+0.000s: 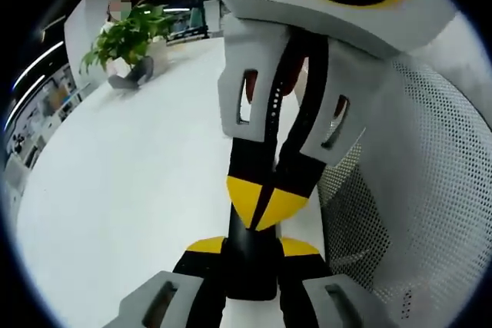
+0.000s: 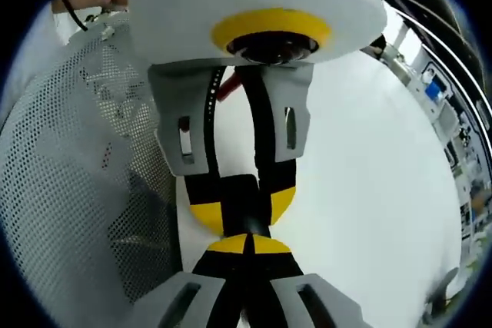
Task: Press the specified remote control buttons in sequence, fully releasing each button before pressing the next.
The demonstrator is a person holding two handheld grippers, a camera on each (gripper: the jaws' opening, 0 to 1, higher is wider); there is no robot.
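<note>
The left gripper (image 1: pixel 251 247) is clamping one end of a black remote control (image 1: pixel 250 255) over the white desk (image 1: pixel 131 190); the right gripper (image 1: pixel 265 201) is meeting it tip to tip, jaws closed on the other end (image 2: pixel 244 220); a mesh chair (image 1: pixel 415 190) is standing at the desk's edge; a potted plant (image 1: pixel 127 40) is sitting at the far corner.

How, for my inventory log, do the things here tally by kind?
Hand-held gripper: 2 (left, right)
Black object in the left one's jaws: 1
Potted plant: 1
White table: 1
White mesh panel: 1
Total: 6
</note>
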